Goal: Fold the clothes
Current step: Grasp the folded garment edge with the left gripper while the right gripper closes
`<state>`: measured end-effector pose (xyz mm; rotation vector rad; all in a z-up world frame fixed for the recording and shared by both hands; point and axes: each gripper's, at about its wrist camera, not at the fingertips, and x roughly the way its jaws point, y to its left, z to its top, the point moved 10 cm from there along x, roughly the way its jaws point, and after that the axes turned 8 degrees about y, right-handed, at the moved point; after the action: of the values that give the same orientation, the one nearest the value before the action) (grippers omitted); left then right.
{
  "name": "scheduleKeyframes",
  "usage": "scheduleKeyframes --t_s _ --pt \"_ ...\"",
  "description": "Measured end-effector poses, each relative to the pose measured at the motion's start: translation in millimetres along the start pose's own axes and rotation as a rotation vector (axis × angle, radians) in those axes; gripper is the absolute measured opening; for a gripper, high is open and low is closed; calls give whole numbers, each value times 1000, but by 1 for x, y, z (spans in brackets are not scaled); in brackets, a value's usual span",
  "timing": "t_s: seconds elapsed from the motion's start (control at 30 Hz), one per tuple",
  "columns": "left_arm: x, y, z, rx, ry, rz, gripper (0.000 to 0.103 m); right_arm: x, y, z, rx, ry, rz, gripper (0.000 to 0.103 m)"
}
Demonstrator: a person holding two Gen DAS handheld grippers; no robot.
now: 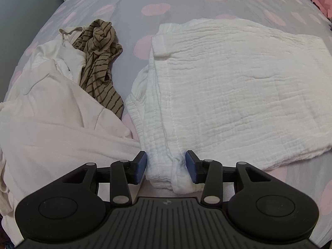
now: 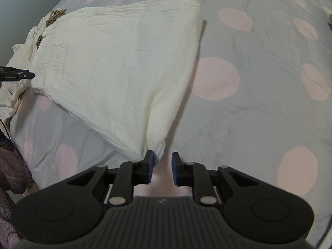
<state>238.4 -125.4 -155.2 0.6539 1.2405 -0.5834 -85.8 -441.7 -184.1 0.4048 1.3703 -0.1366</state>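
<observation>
Risk of slippage at both ends: left hand-held gripper [image 1: 166, 167] stands apart around the bunched end of the white garment [image 1: 228, 87], its pads only beside the cloth, not pinching it. Right hand-held gripper [image 2: 162, 170] has its jaws apart, a corner of the garment against one pad only (no firm hold evident). Garment lies partly folded on the spotted bed [image 2: 259, 103]. Pink top [image 1: 51, 114] and striped cloth [image 1: 99, 62] lie just beside, liable to snag
</observation>
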Motion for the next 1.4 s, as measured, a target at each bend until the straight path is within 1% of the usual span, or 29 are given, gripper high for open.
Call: scheduleKeyframes --t_s 0.07,0.13,0.17,0.2,0.27,0.33,0.37,0.43,0.47,0.57,0.6,0.63,0.67,0.73,0.8,0.83,0.93,0.97,1.0,1.07,1.17,1.23,1.27,1.3,1.4 --pt "1 -1 0 2 1 1 40 -9 -12 3 20 -59 -35 23" --pt "2 -2 1 6 3 6 40 -17 -19 9 76 -127 10 23" --pt "2 -2 1 7 4 9 40 -20 -20 13 99 -161 34 25" --pt "2 -3 1 10 6 12 40 -24 -22 16 121 -194 58 30" --pt "3 -4 2 15 8 19 40 -25 -18 23 155 -237 136 40" --pt "3 -4 2 16 9 21 40 -18 -20 25 207 -244 162 39" --pt "4 -4 3 16 10 22 40 -14 -21 25 234 -247 172 38" --pt "4 -3 3 16 11 22 40 -1 -27 21 288 -215 165 32" --pt "4 -3 3 15 11 22 40 5 -28 19 316 -199 189 25" --pt "5 -3 3 16 11 21 40 16 -27 9 413 -158 298 25" --pt "5 -3 3 16 12 21 40 18 -27 6 448 -144 339 21" --pt "5 -3 3 16 14 21 40 16 -26 4 451 -139 328 16" --pt "6 -4 3 16 15 22 40 13 -26 3 448 -136 305 0" --pt "7 -4 4 18 17 25 40 7 -25 -1 441 -130 261 0" --pt "8 -5 4 22 19 28 40 -11 -18 2 409 -157 296 0" --pt "8 -6 4 24 20 30 40 -20 -13 2 384 -163 286 0" --pt "10 -7 5 29 25 38 40 -28 -3 3 199 -202 107 0" --pt "9 -7 5 30 26 41 40 -29 1 3 124 -215 70 0" --pt "9 -7 5 30 26 44 40 -29 5 3 46 -228 38 6" --pt "9 -8 5 30 26 47 40 -28 7 -5 -70 -233 -4 7" --pt "9 -8 4 31 24 49 40 -19 13 -9 -249 -243 -101 13" --pt "9 -8 4 28 25 49 40 -15 13 -14 -341 -247 -142 16" --pt "9 -8 5 27 26 51 40 -13 15 -15 -382 -250 -165 24" --pt "9 -9 5 29 27 53 40 -11 18 -15 -423 -254 -190 30" --pt "10 -10 5 37 27 61 40 -1 26 -18 -593 -244 -305 32"
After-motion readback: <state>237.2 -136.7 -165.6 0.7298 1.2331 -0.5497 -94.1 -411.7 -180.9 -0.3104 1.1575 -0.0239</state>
